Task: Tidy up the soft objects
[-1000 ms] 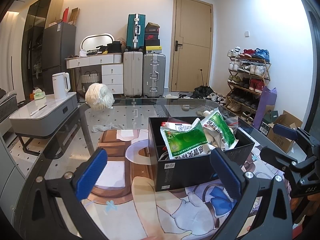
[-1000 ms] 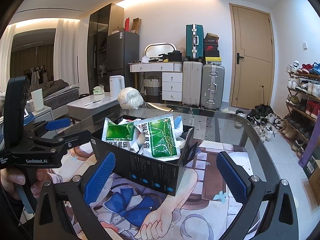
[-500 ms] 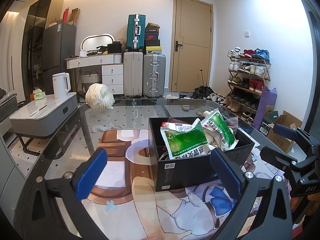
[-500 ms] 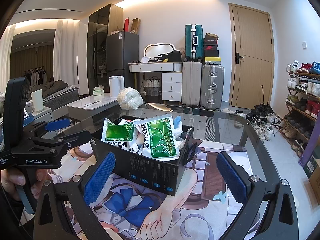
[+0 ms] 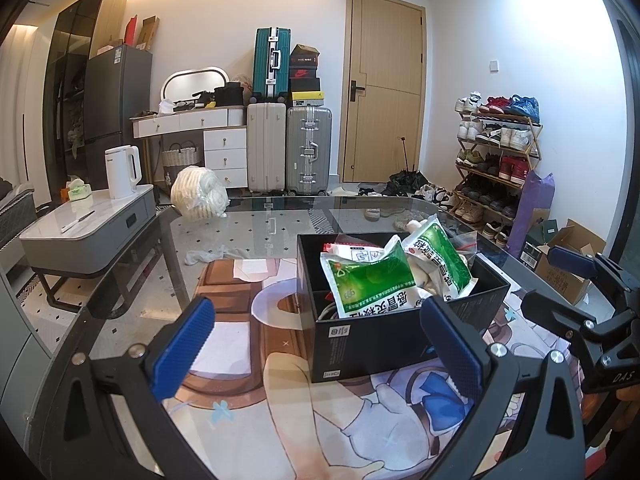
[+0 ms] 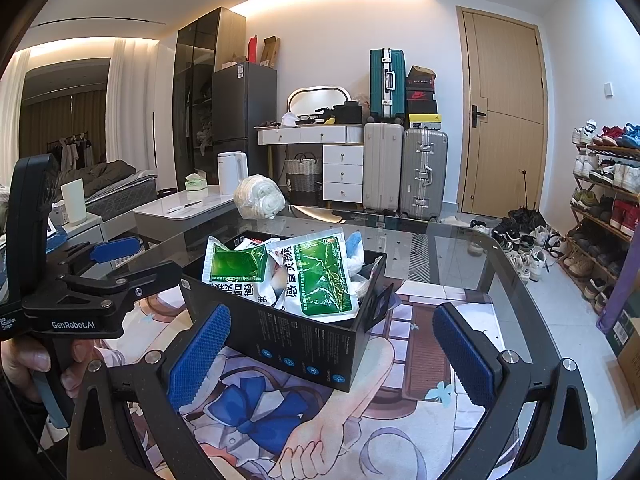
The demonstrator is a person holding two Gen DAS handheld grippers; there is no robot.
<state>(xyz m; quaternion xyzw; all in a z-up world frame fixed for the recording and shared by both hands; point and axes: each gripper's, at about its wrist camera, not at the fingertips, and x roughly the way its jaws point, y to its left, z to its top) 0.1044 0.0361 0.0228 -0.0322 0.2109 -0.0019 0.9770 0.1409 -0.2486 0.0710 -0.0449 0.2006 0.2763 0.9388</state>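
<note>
Left wrist view
Left gripper (image 5: 320,344): we see both blue pads spread wide, nothing between them, held above the glass table (image 5: 256,224).
Black box (image 5: 384,340): on the table, right of centre, just beyond our right pad; top open.
Green sachets (image 5: 368,280): two soft packets stick up out of the box, leaning on each other, with white bits behind them that we cannot make out.
White bundle (image 5: 200,194): soft wrapped lump at the far left edge of the table, well apart from the box.
Right gripper (image 5: 576,284): seen side-on at the right edge, just beside the box; fingers parted, nothing held.

Right wrist view
Right gripper (image 6: 336,356): pads wide apart, empty, above the table's near edge (image 6: 516,292).
Black box (image 6: 304,344): ahead, left of centre, behind our left pad, corner toward us.
Green sachets (image 6: 320,276): two packets upright in the box, overlapping.
White bundle (image 6: 260,198): far side of the table, apart from the box.
Left gripper (image 6: 116,268): at the left, a hand (image 6: 40,364) on its handle; fingers parted and empty, tips near the box's left end.
</note>
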